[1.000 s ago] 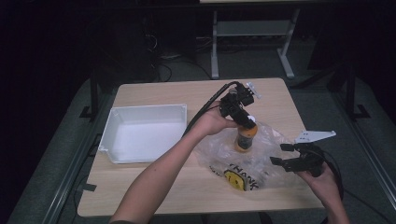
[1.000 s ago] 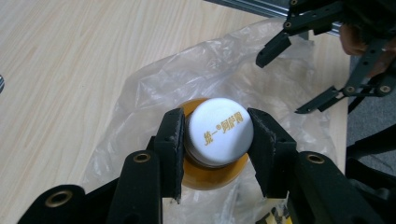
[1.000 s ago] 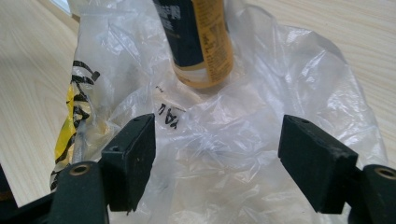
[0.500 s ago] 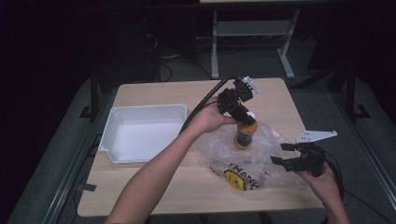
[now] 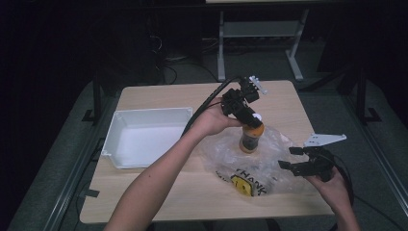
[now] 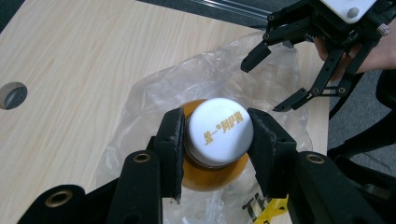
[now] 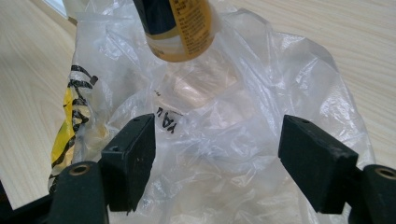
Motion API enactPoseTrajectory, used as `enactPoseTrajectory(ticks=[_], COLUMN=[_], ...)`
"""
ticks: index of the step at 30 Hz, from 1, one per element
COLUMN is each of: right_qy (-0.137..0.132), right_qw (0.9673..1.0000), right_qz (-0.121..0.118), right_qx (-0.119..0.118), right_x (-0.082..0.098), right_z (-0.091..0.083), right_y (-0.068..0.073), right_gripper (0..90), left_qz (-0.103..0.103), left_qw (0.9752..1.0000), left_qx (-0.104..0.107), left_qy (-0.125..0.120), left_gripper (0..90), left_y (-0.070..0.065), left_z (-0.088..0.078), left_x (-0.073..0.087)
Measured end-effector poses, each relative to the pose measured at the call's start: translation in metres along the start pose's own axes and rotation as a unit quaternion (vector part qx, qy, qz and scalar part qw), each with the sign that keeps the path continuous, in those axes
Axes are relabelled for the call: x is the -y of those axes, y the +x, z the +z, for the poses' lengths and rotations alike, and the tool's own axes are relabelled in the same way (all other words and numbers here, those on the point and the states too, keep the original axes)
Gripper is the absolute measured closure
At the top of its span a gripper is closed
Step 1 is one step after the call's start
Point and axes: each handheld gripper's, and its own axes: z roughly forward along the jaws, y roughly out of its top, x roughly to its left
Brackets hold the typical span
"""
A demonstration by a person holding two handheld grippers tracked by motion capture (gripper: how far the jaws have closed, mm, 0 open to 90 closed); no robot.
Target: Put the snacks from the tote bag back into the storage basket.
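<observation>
orange bottle, round white cap, crinkled clear plastic bag

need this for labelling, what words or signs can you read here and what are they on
"THANK": black letters on the plastic bag, by its yellow sign, partly folded.
Gold characters on the bottle's white cap: too blurred to read for certain.
Small print on the bottle label: too small to read.
White tray: no text.
</observation>
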Motion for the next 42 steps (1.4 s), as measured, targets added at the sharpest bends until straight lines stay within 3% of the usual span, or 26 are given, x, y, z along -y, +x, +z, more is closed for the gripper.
enactPoseTrajectory(ticks=[18, 42], right_qy=[-0.006, -0.011], right_qw=[0.9999, 0.9998], right_qz=[0.001, 0.001], right_qx=[0.009, 0.016], right_x=[0.001, -0.002], right_z=[-0.003, -0.002], right_y=[0.000, 0.001], right_gripper=[26.0, 24.2], left_qz=[0.007, -0.020], left_qw=[0.9998, 0.9987], left_qx=[-0.021, -0.046], left_qy=[0.001, 0.001], left_gripper=[58.7, 58.7], left_y=[0.000, 0.012], left_z=[-0.029, -0.072], left_x=[0.007, 0.034])
